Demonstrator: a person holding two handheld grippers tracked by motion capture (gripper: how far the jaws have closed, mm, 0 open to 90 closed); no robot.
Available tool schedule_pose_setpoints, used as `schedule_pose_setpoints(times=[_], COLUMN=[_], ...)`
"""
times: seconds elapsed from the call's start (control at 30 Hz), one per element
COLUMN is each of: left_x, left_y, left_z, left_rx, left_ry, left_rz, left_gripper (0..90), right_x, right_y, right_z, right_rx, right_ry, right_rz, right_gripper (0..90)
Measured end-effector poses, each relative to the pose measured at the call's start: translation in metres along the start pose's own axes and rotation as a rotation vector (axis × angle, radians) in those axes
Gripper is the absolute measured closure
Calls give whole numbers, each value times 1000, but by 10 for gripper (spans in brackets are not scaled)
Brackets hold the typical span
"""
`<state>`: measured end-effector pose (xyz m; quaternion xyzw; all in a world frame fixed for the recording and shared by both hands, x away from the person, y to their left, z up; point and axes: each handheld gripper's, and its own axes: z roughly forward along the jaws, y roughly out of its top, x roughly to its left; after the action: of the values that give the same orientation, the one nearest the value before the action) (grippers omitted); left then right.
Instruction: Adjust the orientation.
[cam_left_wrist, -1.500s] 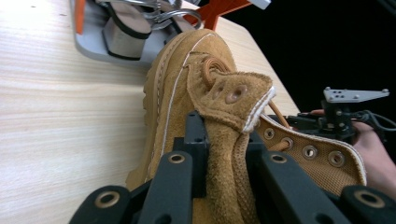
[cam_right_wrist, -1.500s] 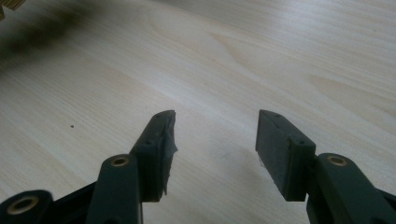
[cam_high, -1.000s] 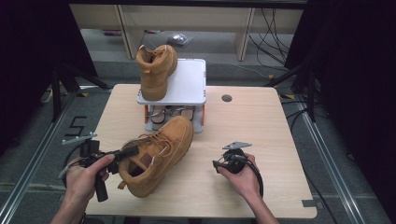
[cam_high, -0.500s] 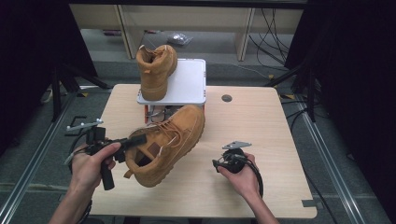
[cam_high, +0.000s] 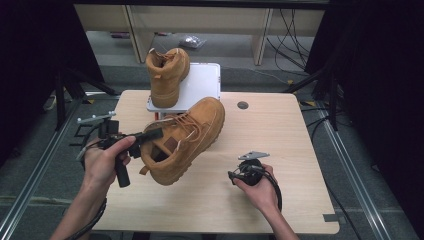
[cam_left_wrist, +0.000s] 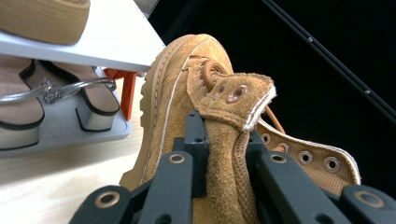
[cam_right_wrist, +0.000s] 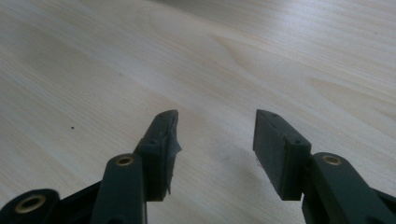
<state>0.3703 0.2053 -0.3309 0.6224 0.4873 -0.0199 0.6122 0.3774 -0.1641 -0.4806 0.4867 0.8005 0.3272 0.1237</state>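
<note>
Pale wood tabletop (cam_high: 300, 130), dark room around it. Left tongs (cam_high: 145, 137) clamped on the collar of the tan boot (cam_high: 185, 137), boot tilted, toe pointing at the white stand (cam_high: 200, 87). Right tongs (cam_high: 239, 176) rest low on the bare tabletop, jaws apart, nothing between them. Second boot (cam_high: 166, 75) stands upright on the stand's top, directly past the held boot's toe. Sandals (cam_left_wrist: 51, 100) sit on the shelf beneath.

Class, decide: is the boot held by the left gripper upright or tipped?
Tipped: the boot hangs slanted, toe raised, with the left gripper clamping its collar.
</note>
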Motion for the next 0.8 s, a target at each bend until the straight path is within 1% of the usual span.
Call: schedule_pose_setpoints(times=[0.03, 0.17, 0.23, 0.3, 0.33, 0.47, 0.5, 0.53, 0.57, 0.6, 0.67, 0.7, 0.8], left_x=[0, 0, -1, -1, -1, 1, 1, 1, 1, 0, 0, -1, -2], left_y=[2, 11, 15, 20, 22, 29, 31, 32, 34, 36, 39, 42, 46], left_z=[2, 9, 12, 16, 17, 23, 25, 26, 28, 29, 32, 35, 38], left_rx=[-4, -16, -21, -27, -27, -40, -44, -47, -48, -51, -51, -52, -55], left_ry=[1, 1, 0, -1, -1, 4, 7, 8, 13, 15, 19, 20, 20], left_rz=[-1, -6, -6, -9, -12, -22, -26, -29, -27, -35, -28, -33, -31], left_gripper=[794, 794, 795, 794, 794, 794, 795, 795, 795, 794, 795, 794, 795], right_x=[-1, 0, -1, 0, -1, -1, -2, -2, -2, -2, -1, -1, -1], right_y=[0, 0, 0, 0, 0, 0, 0, -1, -1, -1, -2, -2, -2], right_z=[-1, 0, 0, 0, 0, -1, 0, 0, 0, 0, 1, 1, 1], right_rx=[6, 11, 5, 10, 6, 10, 5, 0, 15, 20, 15, 13, 12], right_ry=[-7, -2, -4, -8, -8, -6, -2, -8, -2, 2, -6, -4, -4], right_rz=[-19, -10, -26, -10, -18, -6, -22, -20, -13, -11, -7, -15, -17], right_gripper=[503, 502, 502, 501, 501, 501, 501, 501, 501, 500, 500, 500, 500])
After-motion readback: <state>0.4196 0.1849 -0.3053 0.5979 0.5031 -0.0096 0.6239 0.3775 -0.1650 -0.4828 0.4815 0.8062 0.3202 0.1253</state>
